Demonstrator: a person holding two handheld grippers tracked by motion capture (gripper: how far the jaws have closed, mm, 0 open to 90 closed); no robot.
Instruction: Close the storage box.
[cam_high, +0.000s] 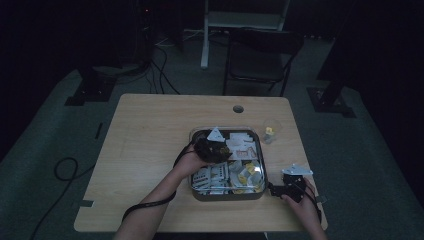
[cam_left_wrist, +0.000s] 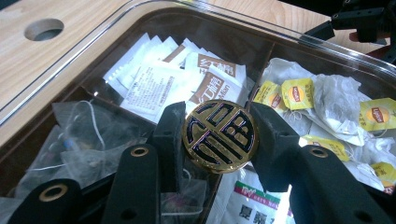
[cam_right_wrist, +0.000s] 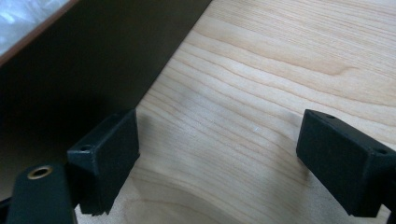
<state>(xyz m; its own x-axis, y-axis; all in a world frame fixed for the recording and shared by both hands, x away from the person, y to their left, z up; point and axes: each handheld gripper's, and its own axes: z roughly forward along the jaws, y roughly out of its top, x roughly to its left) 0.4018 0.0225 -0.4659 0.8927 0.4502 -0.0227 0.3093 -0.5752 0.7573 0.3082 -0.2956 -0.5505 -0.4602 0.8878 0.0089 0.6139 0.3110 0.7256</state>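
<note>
From above, the left gripper (cam_high: 212, 149) hangs over the compartment tray (cam_high: 227, 195) on the table (cam_high: 150, 135). Its own view shows jaws clamping a round gold medallion (cam_left_wrist: 219, 136), face toward camera. The right gripper (cam_right_wrist: 217, 161), jaws spread, rests beside the tray.

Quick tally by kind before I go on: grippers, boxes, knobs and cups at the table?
Grippers: 2, the left gripper and the right gripper
Tea box: 1
Gold knob: 1
Clear cup: 1
Total: 5
</note>
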